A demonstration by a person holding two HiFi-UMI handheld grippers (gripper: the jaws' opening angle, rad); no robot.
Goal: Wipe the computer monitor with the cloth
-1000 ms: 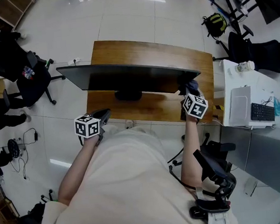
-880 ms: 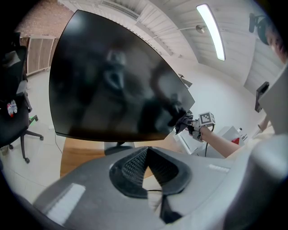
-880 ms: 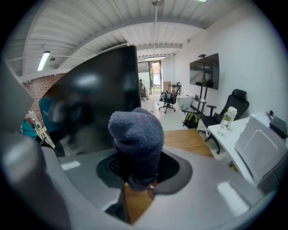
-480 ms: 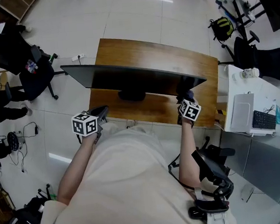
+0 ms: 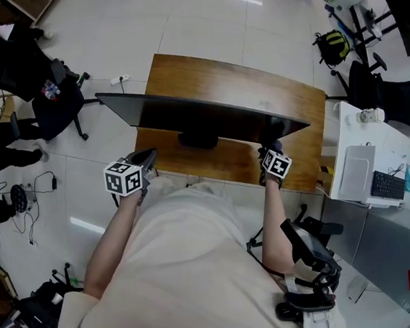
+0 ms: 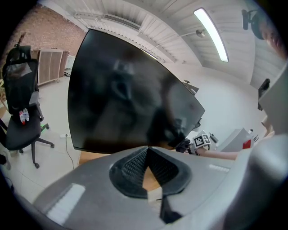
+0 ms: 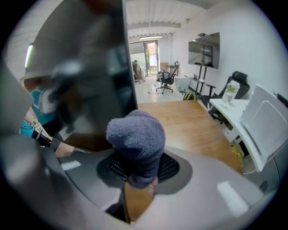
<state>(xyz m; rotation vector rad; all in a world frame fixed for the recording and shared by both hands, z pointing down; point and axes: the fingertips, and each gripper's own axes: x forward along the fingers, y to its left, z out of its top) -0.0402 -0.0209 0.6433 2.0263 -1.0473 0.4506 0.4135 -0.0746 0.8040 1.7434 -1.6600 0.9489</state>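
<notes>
A wide black monitor (image 5: 207, 116) stands on a wooden desk (image 5: 255, 83). My right gripper (image 5: 273, 152) is shut on a bunched blue-grey cloth (image 7: 136, 134), held at the lower right part of the screen (image 7: 85, 72), a little in from its right edge. Whether the cloth touches the glass I cannot tell. My left gripper (image 5: 144, 159) hangs at the desk's front left edge, below the monitor's left half. Its jaws are shut with nothing between them (image 6: 147, 151), pointing up at the dark screen (image 6: 121, 99).
A white side desk (image 5: 356, 159) with a keyboard stands to the right. Black office chairs stand at the left (image 5: 43, 96) and far right (image 5: 390, 98). Another chair (image 5: 311, 257) is behind the person. Tiled floor surrounds the desk.
The right gripper has carried the cloth leftward along the screen's lower edge, away from the monitor's right end. The left gripper has stayed in place.
</notes>
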